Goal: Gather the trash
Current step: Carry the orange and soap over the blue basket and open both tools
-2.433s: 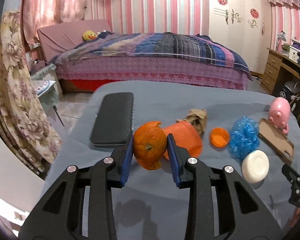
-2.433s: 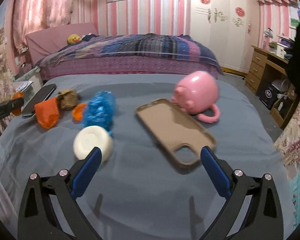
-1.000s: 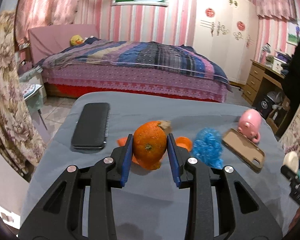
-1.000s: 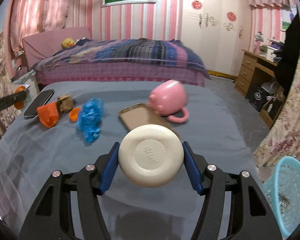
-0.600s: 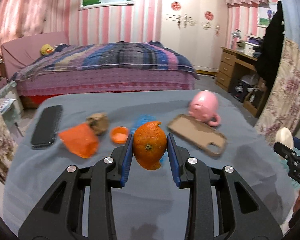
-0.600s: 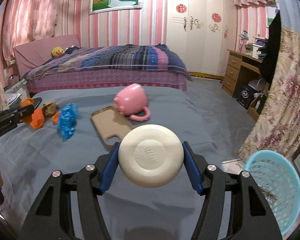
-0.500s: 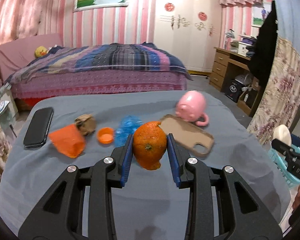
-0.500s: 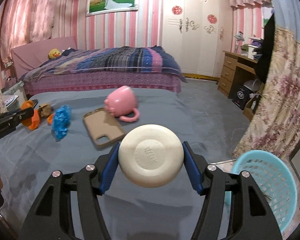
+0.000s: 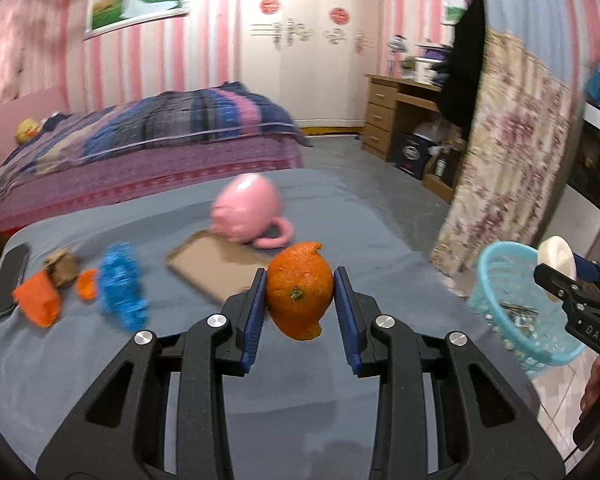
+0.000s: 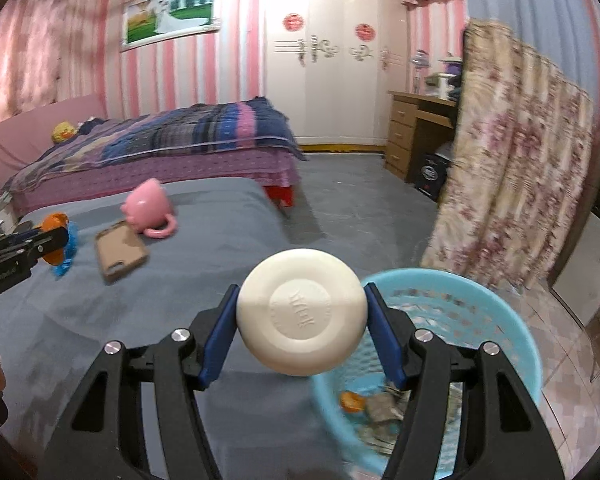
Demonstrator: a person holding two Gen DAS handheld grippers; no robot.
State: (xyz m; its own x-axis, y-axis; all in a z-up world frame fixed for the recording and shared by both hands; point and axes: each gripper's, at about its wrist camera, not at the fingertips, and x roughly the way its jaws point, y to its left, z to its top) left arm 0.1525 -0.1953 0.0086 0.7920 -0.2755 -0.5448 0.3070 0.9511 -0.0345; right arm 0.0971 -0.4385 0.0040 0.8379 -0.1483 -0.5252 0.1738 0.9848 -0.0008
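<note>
A pink mug (image 9: 247, 207) lies on its side on the grey surface (image 9: 360, 224), touching the far edge of a tan phone case (image 9: 212, 266), and a black phone (image 9: 10, 280) lies at the left edge. Beyond stand a bed (image 10: 172, 140) with a striped blanket, a white wardrobe (image 10: 324, 56), a wooden desk (image 10: 416, 128) and a floral curtain (image 10: 512, 168)

Pink-striped walls (image 10: 188, 68), white wardrobe (image 10: 324, 56), quilted bed (image 10: 160, 140), wooden desk (image 10: 416, 132), grey floor (image 10: 360, 200).
</note>
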